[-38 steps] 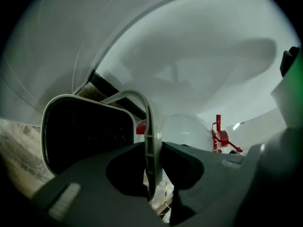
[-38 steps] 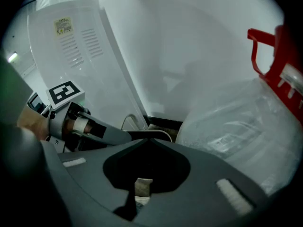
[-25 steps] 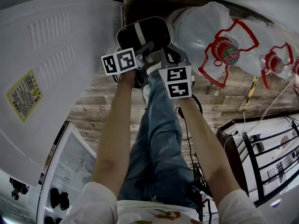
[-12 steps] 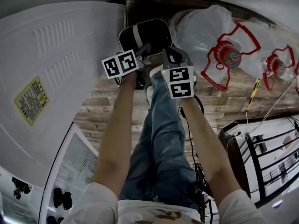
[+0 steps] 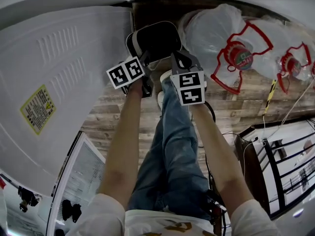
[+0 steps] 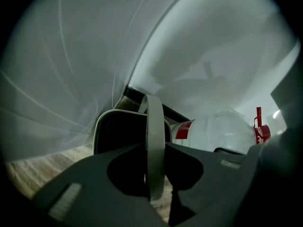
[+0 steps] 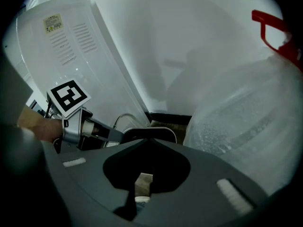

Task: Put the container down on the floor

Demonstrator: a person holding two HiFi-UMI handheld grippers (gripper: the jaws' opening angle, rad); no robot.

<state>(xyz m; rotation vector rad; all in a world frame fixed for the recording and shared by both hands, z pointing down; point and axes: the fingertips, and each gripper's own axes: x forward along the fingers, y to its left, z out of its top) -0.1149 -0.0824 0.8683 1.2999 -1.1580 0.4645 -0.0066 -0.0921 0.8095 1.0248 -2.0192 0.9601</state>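
A black container with a pale rim and a pale handle sits low over the wood floor, between a white appliance and a water jug. My left gripper is shut on that handle, which runs upright between its jaws, with the container right behind. My right gripper is at the container's right rim; its jaws stand nearly together with only a slit of floor showing between them. From the right gripper view the container's rim lies just ahead and the left gripper is beside it.
A big white appliance with a yellow label fills the left. Large clear water jugs with red caps and handles crowd the right. The person's jeans run below the grippers. A black wire rack and cables lie lower right.
Both grippers and the container have drifted slightly farther from the person, toward the wall. The left gripper's hold on the handle is unchanged.
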